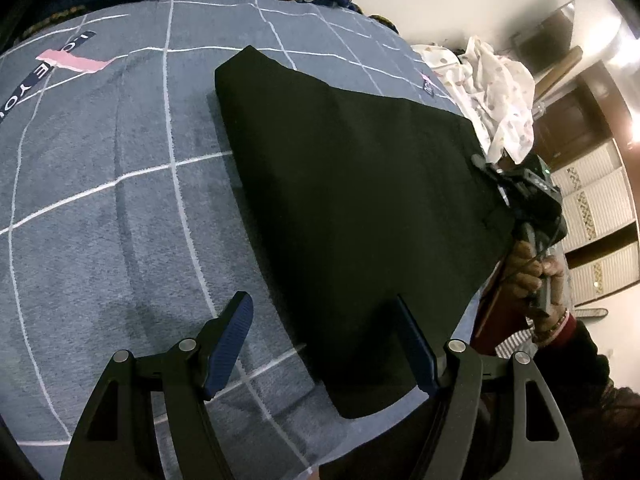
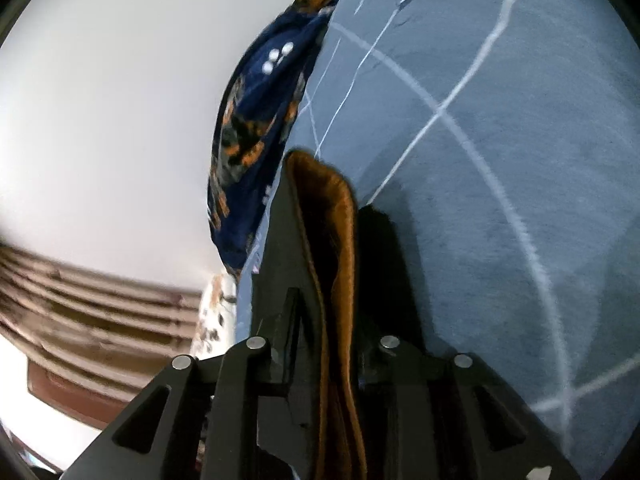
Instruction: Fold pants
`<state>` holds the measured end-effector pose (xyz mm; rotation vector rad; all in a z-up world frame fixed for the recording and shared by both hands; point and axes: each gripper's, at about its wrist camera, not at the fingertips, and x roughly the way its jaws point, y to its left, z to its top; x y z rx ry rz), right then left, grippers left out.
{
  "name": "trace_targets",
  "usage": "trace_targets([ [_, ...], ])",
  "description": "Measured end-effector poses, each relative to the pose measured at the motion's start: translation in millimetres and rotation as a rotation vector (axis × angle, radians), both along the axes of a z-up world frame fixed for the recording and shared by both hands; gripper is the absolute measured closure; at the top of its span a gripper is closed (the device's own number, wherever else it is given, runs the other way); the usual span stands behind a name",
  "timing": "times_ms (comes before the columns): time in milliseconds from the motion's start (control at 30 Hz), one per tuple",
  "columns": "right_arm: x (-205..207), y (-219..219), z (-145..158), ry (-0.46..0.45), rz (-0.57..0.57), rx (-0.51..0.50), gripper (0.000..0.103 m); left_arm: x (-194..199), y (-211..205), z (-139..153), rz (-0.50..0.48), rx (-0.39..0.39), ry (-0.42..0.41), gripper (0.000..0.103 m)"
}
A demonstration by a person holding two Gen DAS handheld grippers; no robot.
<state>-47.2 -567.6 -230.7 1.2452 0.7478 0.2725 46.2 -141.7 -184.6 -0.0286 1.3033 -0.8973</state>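
The black folded fabric pants (image 1: pixel 352 208) lie flat on the grey plush bedcover with white grid lines (image 1: pixel 112 208). The left gripper (image 1: pixel 324 344) has its jaws spread wide, empty; the near corner of the pants lies between them, under the right-hand finger. The right gripper (image 2: pixel 320 216) pinches a fold of cloth with a brown-orange inner side (image 2: pixel 328 240), probably an edge of the pants.

To do this fold well, I think the right gripper should carry the edge across and lay it even on the far edge, while the left one holds the near corner down.

The right fingertips are hidden by cloth. Its view is blurred, so the edges are hard to judge.
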Motion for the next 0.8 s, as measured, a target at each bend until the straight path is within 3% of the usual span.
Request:
trace_targets([
  [133,-36,-22,19,-0.043,-0.111,0.020,0.072,0,-2,3,0.000,-0.005,0.001,0.031],
  [267,-80,-18,51,-0.115,-0.107,0.044,0.072,-4,0,10,0.001,-0.033,0.001,0.031],
  [467,-103,-7,53,-0.011,-0.100,-0.027,0.070,-11,-4,14,-0.007,-0.052,0.007,0.031],
  [667,-81,5,38,0.076,-0.065,-0.069,0.070,-14,-2,16,-0.001,-0.042,0.002,0.031],
  [800,-73,8,44,0.103,-0.042,-0.115,0.074,-12,7,13,0.028,-0.051,0.021,0.030],
])
